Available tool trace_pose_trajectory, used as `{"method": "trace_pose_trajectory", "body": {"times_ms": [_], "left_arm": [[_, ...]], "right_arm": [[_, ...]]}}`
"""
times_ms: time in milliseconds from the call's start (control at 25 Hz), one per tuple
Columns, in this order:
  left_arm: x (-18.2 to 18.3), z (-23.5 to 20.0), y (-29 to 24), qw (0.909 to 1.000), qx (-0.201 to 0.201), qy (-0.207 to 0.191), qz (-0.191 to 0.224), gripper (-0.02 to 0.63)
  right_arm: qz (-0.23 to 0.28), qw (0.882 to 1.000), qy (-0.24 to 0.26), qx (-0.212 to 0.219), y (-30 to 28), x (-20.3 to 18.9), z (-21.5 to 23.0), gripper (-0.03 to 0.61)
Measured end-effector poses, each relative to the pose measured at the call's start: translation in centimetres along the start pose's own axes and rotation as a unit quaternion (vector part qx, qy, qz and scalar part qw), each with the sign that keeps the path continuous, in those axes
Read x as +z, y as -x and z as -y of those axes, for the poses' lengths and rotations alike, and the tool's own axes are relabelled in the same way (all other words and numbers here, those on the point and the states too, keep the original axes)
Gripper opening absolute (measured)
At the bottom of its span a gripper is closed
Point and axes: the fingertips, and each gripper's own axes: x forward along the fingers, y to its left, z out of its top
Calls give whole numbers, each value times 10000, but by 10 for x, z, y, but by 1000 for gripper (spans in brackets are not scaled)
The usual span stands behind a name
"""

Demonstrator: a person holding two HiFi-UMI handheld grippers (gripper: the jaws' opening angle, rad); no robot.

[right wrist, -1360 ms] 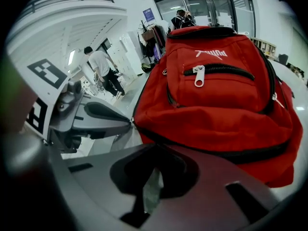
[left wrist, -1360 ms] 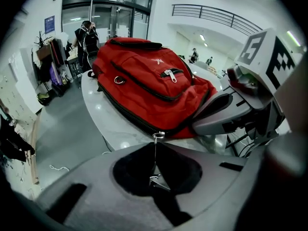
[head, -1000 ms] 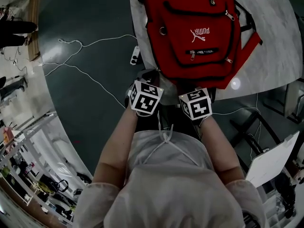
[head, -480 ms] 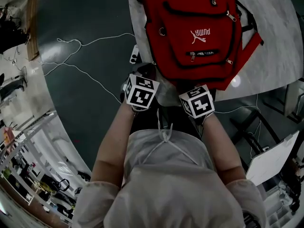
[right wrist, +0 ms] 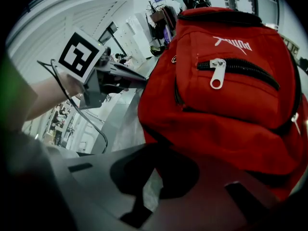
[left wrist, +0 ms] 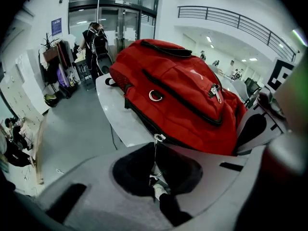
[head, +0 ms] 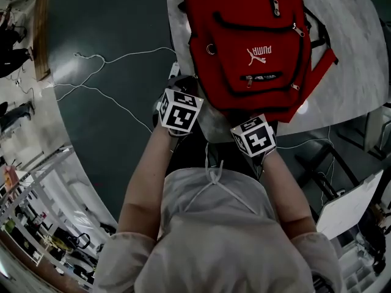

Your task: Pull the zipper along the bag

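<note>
Looking down in the head view, a red backpack (head: 250,41) lies flat on a pale desk (head: 348,47), its bottom edge towards the person. The left gripper (head: 186,90) is at the backpack's lower left corner and the right gripper (head: 250,126) is at the bottom edge. A white cable (head: 104,90) trails over the dark floor. Left gripper view: the jaws are closed on the thin pull (left wrist: 155,174), which runs taut up to the zipper slider (left wrist: 157,137) on the backpack's black side seam, at the desk's edge. Right gripper view: the jaws stand narrow, with a sliver of desk (right wrist: 150,191) showing between them, right at the backpack's lower edge. Whether they pinch the fabric cannot be told. A silver zipper tab (right wrist: 217,73) hangs on the front pocket.
</note>
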Motion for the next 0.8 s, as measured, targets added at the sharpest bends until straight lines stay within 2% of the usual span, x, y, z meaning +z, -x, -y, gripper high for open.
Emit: {"method": "trace_pose_trajectory", "body": {"times_ms": [240, 480, 640, 800], "left_arm": [[17, -17, -2, 9998, 85, -119, 107, 23], [37, -36, -7, 9986, 264, -429, 182, 24], [51, -46, -11, 9968, 378, -672, 215, 23], [60, -56, -17, 9967, 337, -691, 267, 23]], "right_arm": [[-119, 9999, 89, -58, 0, -1, 0, 26], [-218, 9997, 55, 11, 0, -1, 0, 26], [-153, 9998, 87, -100, 0, -1, 0, 26], [-123, 9999, 45, -98, 0, 0, -1, 26]]}}
